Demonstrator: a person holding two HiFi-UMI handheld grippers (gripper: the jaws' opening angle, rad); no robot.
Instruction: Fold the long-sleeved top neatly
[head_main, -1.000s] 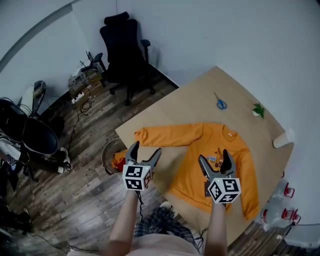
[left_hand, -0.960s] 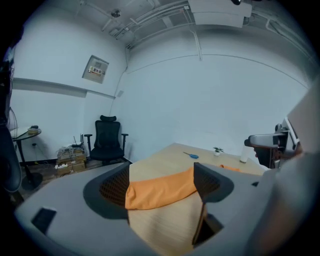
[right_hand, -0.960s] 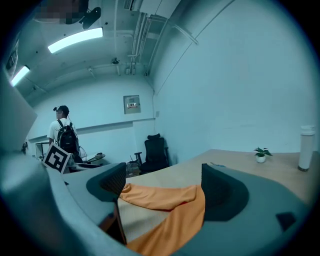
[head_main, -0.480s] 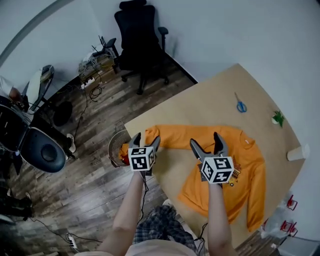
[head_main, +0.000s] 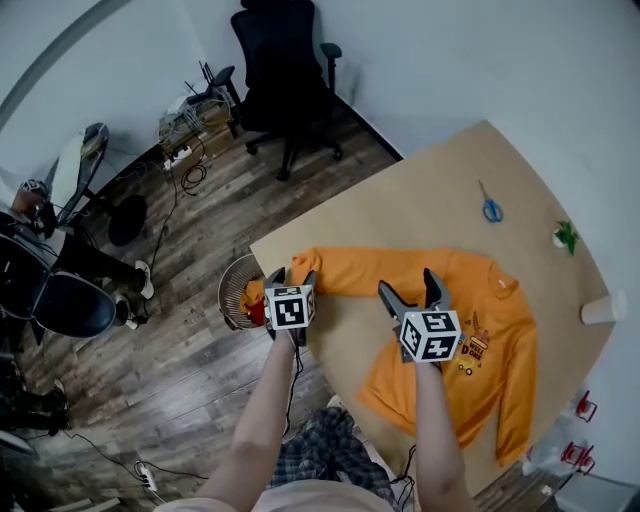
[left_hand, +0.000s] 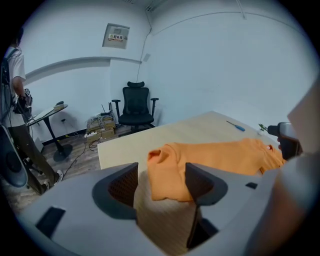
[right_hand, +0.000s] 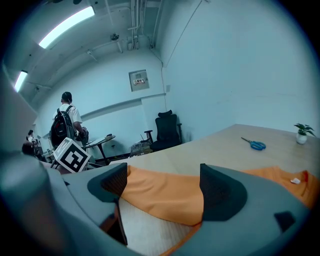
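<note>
- The orange long-sleeved top (head_main: 450, 300) lies flat on the light wooden table (head_main: 420, 200). It is of soft, matte cloth, with a small colourful print on the chest. One sleeve stretches toward the table's corner, and the other lies down along the body.
- The left gripper (head_main: 290, 277) is over the cuff end of the stretched sleeve. Its grey jaws, with dark ribbed pads, have just been closing but stand apart. The slightly crumpled cuff lies between them, and the pads do not press on it.
- The right gripper (head_main: 408, 285) is over the same sleeve, nearer the shoulder. Its jaws are wide apart, with the smooth orange cloth between them (no grip here either).
- Blue-handled scissors (head_main: 490, 208) and a small green plant (head_main: 567, 237) lie well apart from the top, at the far side.
- A round wire basket (head_main: 238, 293) stands on the plank floor (head_main: 150, 330) just beside the table's corner, and a black office chair (head_main: 285, 75) stands further away.
</note>
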